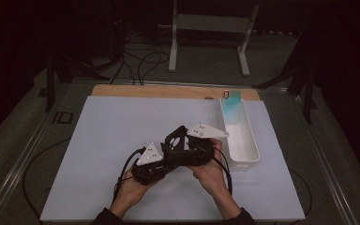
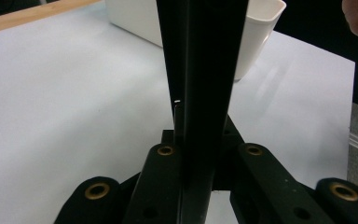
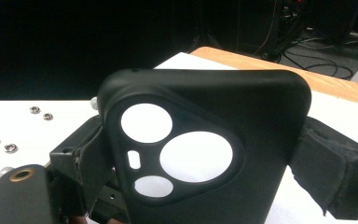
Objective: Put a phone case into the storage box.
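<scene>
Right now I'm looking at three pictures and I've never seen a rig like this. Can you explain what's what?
There is no robot here. A person's left hand and right hand each hold a pair of hand-held tongs. The high view looks down from above the table, and the other two views come from cameras riding on the tongs. The left tongs are shut on the edge of a black phone case. The right tongs appear to press on its two sides. On the white mat sits a white bin, with a teal phone at its far end.
</scene>
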The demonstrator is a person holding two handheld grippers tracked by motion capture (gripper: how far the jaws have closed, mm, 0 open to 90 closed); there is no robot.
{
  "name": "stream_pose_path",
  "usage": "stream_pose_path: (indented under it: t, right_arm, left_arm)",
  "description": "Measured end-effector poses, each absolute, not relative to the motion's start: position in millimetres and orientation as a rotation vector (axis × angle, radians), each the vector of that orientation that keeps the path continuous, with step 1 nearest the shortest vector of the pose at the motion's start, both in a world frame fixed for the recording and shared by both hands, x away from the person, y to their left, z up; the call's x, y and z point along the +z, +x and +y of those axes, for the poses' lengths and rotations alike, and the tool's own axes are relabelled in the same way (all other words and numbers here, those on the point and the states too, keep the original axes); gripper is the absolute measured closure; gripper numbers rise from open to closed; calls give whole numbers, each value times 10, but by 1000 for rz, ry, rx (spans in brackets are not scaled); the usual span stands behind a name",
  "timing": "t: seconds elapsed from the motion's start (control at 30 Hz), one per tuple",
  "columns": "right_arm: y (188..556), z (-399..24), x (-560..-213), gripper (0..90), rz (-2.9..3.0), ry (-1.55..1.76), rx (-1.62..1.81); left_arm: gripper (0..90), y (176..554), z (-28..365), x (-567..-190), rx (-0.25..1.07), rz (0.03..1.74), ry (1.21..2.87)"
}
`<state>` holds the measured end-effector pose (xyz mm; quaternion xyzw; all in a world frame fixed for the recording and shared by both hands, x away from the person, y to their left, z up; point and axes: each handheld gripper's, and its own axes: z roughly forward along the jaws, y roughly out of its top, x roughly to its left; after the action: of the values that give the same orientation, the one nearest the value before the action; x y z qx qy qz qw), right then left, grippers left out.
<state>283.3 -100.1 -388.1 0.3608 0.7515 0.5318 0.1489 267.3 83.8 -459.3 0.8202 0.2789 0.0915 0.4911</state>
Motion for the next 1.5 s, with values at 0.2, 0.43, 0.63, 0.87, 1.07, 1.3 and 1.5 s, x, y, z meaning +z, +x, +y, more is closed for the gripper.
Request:
stream_pose_path:
  t: [0.2, 0.43, 0.63, 0.87, 1.07, 1.3, 1.5]
  right_arm:
    - [2840, -1015, -3882, 138, 2149, 1055, 1548]
    - [2854, -1060, -3878, 139, 2140, 1079, 1564]
    - [2864, -1099, -3879, 139, 2133, 1080, 1569]
    - [2884, -1131, -3878, 139, 2129, 1083, 1575]
    - [2895, -1145, -3883, 139, 2126, 1088, 1558]
    - [2915, -1167, -3881, 139, 2121, 1084, 1543]
    - [2926, -1190, -3875, 139, 2113, 1084, 1531]
  left_arm:
    - [820, 2675, 856, -4586, 223, 669, 1989]
    - [652, 2678, 903, -4569, 211, 650, 1985]
    - [402, 2664, 950, -4552, 241, 666, 1971]
    - [185, 2675, 1043, -4524, 298, 728, 1941]
    - [92, 2691, 1169, -4528, 318, 760, 1919]
    - [14, 2695, 1313, -4555, 406, 787, 1908]
    - [5, 2672, 1495, -4586, 462, 821, 1867]
